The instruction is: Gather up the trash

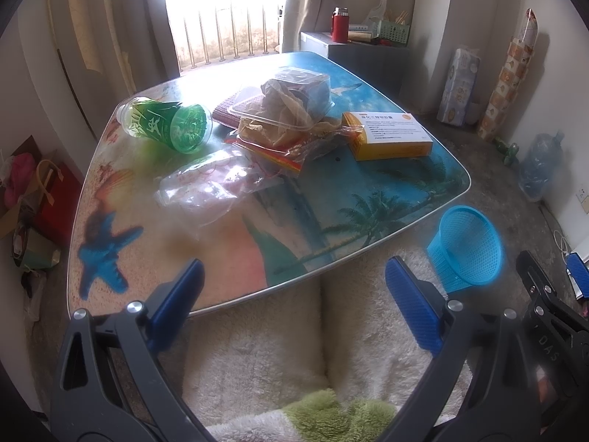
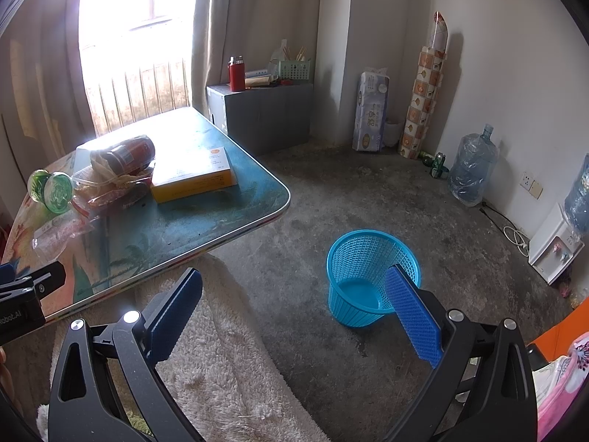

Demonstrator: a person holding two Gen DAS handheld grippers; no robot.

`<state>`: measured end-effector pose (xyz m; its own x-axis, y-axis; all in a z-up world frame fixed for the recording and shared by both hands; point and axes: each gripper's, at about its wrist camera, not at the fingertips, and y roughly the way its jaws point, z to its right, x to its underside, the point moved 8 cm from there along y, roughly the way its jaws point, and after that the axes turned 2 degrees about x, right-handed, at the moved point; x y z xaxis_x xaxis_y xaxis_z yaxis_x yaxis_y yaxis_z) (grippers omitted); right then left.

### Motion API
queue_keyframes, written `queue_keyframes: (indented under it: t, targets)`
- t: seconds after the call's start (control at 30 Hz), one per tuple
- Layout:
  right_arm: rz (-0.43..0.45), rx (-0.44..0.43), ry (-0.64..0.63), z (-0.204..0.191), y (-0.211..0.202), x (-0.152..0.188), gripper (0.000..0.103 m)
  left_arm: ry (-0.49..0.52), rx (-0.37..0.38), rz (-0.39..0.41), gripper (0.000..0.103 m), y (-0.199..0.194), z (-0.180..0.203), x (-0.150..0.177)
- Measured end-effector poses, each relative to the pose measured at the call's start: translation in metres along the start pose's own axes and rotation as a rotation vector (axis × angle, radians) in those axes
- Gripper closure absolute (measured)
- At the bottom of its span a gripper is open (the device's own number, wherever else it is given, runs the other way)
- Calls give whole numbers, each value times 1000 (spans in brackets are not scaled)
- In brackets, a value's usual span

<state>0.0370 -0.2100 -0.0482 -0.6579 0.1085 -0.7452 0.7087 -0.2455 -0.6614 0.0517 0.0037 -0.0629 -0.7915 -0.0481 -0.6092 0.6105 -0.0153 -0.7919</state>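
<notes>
Trash lies on the beach-print table (image 1: 331, 199): a green plastic bottle (image 1: 169, 125) on its side, a crumpled clear bottle (image 1: 206, 184), a clear clamshell container with brown paper (image 1: 283, 110), red-edged plastic bags (image 1: 272, 151) and a yellow-and-white box (image 1: 390, 134). A blue mesh bin (image 2: 368, 276) stands on the floor right of the table; it also shows in the left wrist view (image 1: 467, 250). My left gripper (image 1: 294, 309) is open and empty at the table's near edge. My right gripper (image 2: 294, 316) is open and empty, left of and above the bin.
A cream fleece blanket (image 1: 257, 350) lies below both grippers. A grey cabinet (image 2: 265, 114) with a red flask stands behind the table. Water jugs (image 2: 471, 169), a tissue pack and a rolled mat line the right wall. Bags sit on the floor at left (image 1: 40, 202).
</notes>
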Motion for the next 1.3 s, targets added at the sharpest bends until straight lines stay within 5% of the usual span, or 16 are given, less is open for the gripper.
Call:
queue_keyframes:
  t: [0.8, 1.3]
  targets:
    - [-14, 17, -4, -15, 11, -2, 6, -5, -5, -31, 8, 16, -16, 0]
    - [27, -60, -70, -75, 25, -49, 6, -21, -9, -38, 8, 37, -64, -30]
